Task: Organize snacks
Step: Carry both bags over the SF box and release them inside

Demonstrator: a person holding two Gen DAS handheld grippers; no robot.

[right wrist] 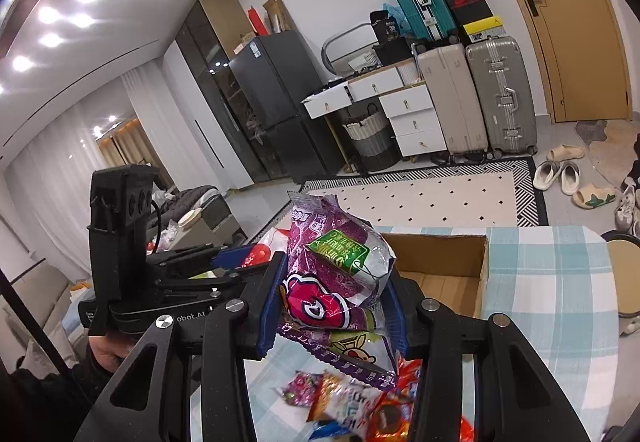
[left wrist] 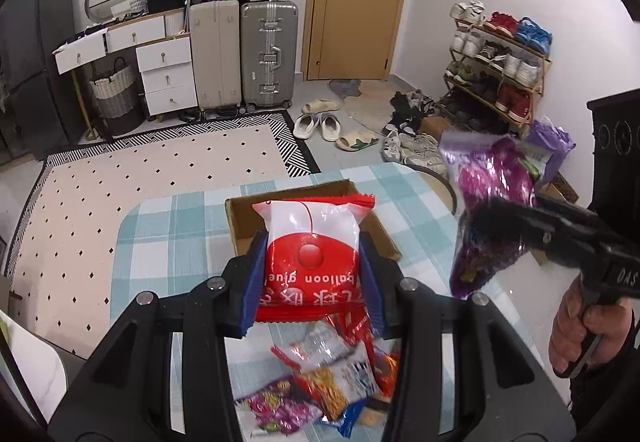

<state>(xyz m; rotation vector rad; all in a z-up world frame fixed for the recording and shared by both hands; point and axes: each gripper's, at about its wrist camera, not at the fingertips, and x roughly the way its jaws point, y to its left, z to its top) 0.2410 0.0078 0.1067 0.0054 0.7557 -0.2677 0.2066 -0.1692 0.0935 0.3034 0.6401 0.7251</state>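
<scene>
Red-and-white plastic snack packet (left wrist: 312, 242) is clamped in the left claw (left wrist: 312, 274), purple foil packet (right wrist: 336, 282) in the right claw (right wrist: 332, 306), both raised above the open cardboard box (right wrist: 452, 262) near the surface's far edge for loading.

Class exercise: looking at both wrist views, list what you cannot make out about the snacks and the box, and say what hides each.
- Cardboard box floor, left wrist view: the red-and-white packet covers it.
- Loose snack pile, both views: blurred, names unreadable.
- Purple packet, right wrist view: lower end hidden behind the right gripper.
</scene>
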